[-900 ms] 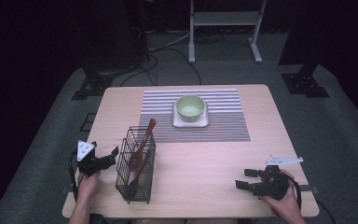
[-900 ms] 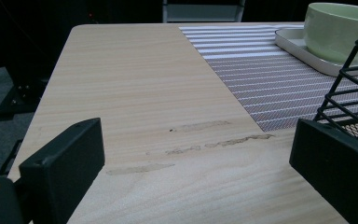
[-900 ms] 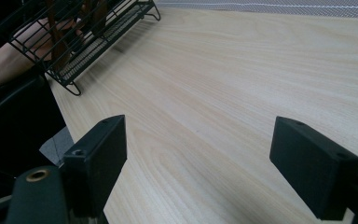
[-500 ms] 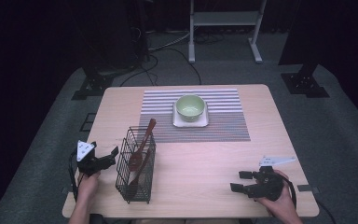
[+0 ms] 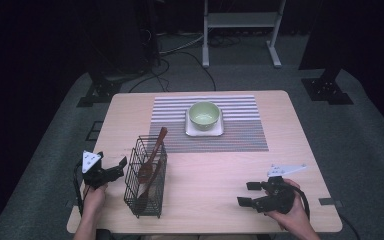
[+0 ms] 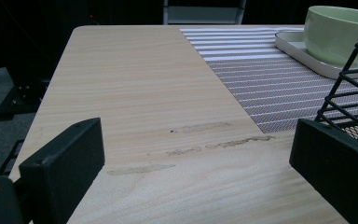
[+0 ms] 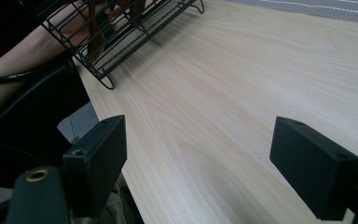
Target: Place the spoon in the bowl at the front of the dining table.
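The green bowl (image 6: 338, 32) is cut off at the left gripper view's right edge; the wire basket (image 7: 121, 32) runs off the right gripper view's top; the spoons (image 5: 150, 167) inside it are hidden low down behind its wires.

Black wire basket (image 5: 146, 176) upright holding wooden spoons (image 5: 151, 159), pale green bowl (image 5: 204, 114) on white tray (image 5: 204, 129)
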Available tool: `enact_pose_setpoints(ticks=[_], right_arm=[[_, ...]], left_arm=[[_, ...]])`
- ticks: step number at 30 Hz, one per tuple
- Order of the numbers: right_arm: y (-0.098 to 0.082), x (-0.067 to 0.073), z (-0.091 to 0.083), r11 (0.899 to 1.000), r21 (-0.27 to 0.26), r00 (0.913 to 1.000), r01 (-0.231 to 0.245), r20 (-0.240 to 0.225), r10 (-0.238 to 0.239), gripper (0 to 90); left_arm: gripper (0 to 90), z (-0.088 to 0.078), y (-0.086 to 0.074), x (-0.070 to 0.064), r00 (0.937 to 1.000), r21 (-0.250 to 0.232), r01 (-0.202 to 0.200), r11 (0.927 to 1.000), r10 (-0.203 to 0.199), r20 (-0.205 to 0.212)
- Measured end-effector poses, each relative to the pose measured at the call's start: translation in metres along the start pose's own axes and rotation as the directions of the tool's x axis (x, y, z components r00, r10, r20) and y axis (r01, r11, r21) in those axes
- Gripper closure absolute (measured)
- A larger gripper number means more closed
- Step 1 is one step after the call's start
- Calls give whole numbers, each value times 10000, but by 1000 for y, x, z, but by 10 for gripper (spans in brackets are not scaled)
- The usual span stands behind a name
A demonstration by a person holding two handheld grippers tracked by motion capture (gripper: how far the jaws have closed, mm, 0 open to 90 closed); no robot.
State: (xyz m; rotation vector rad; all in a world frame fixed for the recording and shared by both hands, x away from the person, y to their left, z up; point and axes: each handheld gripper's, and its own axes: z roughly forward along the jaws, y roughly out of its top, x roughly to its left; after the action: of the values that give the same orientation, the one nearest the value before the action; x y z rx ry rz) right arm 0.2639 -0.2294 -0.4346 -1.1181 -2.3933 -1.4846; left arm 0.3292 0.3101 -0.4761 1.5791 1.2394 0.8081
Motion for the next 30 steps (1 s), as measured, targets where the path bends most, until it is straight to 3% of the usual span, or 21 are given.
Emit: enact_pose_setpoints(ticks=[8, 30], right_arm=[[11, 12, 9, 9996, 207, 9995, 215, -222, -210, 169], [49, 32, 25, 9990, 431, 9925, 106, -1221, -53, 164]], left_arm=[[22, 0, 0, 1, 10000, -30, 62, 10000, -62, 19], [23, -1, 0, 1, 9999, -33, 112, 9999, -112, 9]])
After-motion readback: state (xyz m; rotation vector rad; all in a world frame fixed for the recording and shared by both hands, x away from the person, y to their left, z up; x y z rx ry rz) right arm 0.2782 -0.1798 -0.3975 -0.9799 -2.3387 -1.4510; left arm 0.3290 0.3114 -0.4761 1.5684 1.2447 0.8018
